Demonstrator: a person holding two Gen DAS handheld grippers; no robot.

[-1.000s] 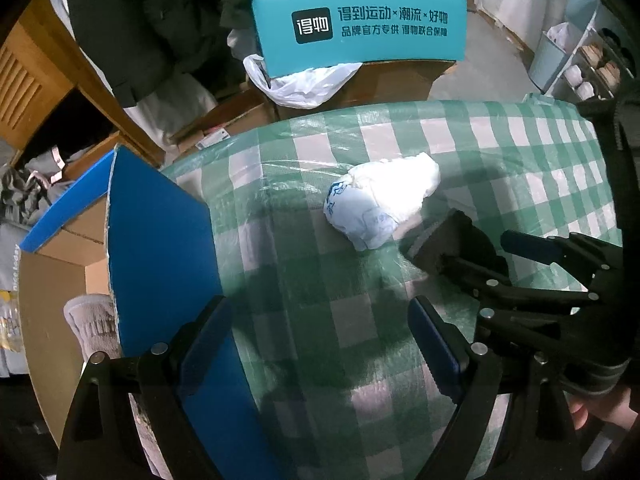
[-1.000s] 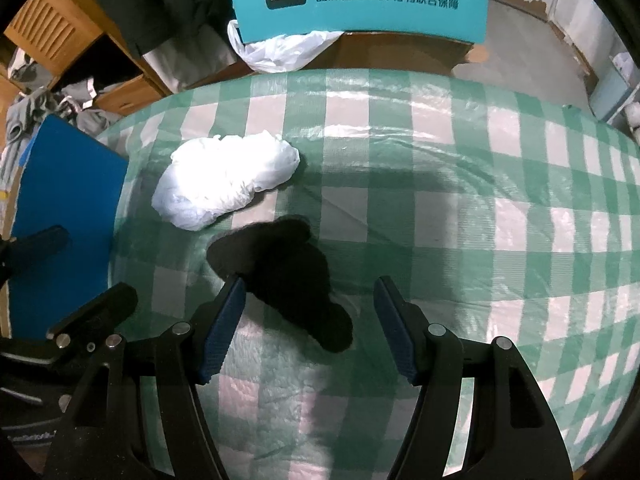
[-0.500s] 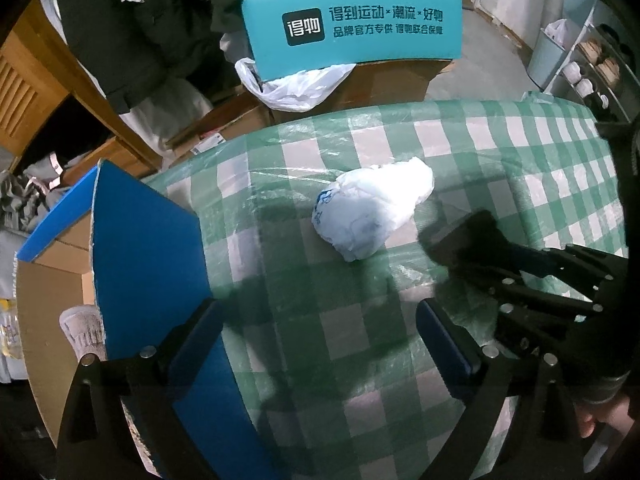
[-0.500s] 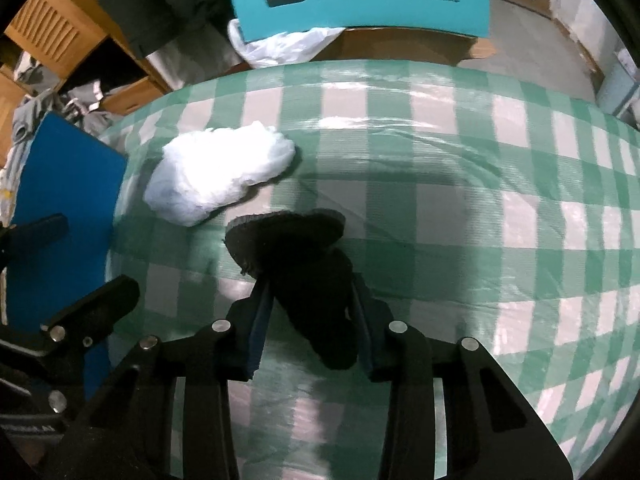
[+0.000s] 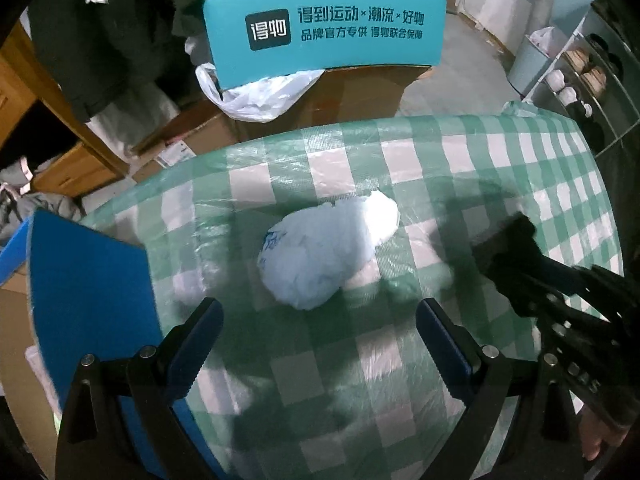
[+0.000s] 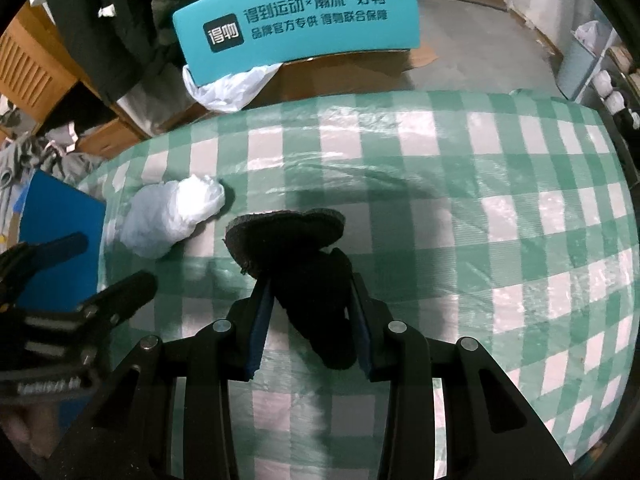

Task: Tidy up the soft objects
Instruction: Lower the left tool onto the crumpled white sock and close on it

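Two tongs are working: right tongs (image 6: 308, 304) are clenching the black sock (image 6: 308, 264), whose loose end risks snagging; left tongs (image 5: 316, 340) are gaping above the white bundle (image 5: 324, 248).

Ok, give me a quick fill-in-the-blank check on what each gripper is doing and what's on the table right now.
1. The right gripper is shut on a soft ____ item.
2. The left gripper is ____ and holds nothing.
3. The crumpled white bag lies on the green-and-white ____ tablecloth.
4. Past the table stands a teal ____ with printed writing.

Missing words: black; open; checked; sign
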